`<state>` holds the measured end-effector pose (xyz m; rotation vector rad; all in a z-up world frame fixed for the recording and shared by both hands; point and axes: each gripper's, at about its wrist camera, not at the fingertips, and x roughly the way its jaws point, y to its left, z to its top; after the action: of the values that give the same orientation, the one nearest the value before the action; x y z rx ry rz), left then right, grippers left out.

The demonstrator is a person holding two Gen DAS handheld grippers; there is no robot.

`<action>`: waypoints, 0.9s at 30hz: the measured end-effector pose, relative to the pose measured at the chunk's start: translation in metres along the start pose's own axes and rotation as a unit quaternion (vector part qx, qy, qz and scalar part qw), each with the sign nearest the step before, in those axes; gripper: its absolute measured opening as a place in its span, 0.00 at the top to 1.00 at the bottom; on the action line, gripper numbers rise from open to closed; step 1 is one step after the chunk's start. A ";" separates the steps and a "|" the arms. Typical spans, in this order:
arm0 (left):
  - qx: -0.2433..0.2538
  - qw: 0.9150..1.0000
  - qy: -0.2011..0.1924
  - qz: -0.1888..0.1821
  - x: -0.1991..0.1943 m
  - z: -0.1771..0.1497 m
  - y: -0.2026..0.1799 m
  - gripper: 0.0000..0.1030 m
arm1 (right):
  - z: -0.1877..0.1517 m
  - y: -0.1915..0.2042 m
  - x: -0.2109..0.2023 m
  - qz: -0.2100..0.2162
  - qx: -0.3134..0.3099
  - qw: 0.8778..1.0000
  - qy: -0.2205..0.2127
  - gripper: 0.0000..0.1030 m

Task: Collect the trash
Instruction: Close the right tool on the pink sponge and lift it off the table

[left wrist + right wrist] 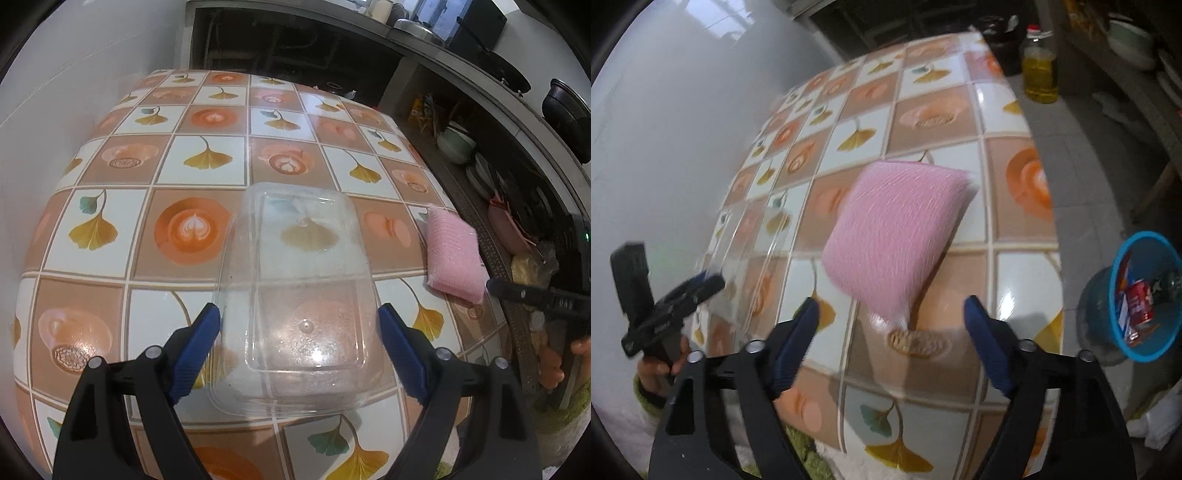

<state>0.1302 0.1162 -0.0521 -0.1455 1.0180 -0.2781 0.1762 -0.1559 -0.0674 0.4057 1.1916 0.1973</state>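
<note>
clear thin plastic, the container [299, 295] lies upside down on the table [207, 155], likely light, slick and easily crushed; best taken by its long side rims. the left gripper [299, 328] is spread wide around it, not pressing. the right gripper [890, 328] gapes empty, near the pink sponge [897, 236] just beside the container.

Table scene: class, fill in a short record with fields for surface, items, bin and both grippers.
surface: table with a tile-pattern cover
items: clear plastic container, upside down; pink sponge
bin: blue bin on the floor beside the table, a red can inside
left gripper: open, astride the container
right gripper: open, empty, facing the sponge
</note>
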 end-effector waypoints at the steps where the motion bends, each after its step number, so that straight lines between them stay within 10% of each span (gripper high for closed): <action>1: 0.000 1.000 0.001 -0.002 0.001 0.000 0.000 0.18 | 0.003 -0.002 0.001 -0.005 0.004 1.000 -0.002 0.23; 27: 0.001 1.000 -0.006 -0.010 0.004 0.003 0.000 0.18 | 0.047 0.050 0.067 -0.129 -0.110 0.986 0.014 0.10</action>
<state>0.1352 0.1145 -0.0537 -0.1560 1.0053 -0.2962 0.2477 -0.0964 -0.0899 0.0549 1.2236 0.1090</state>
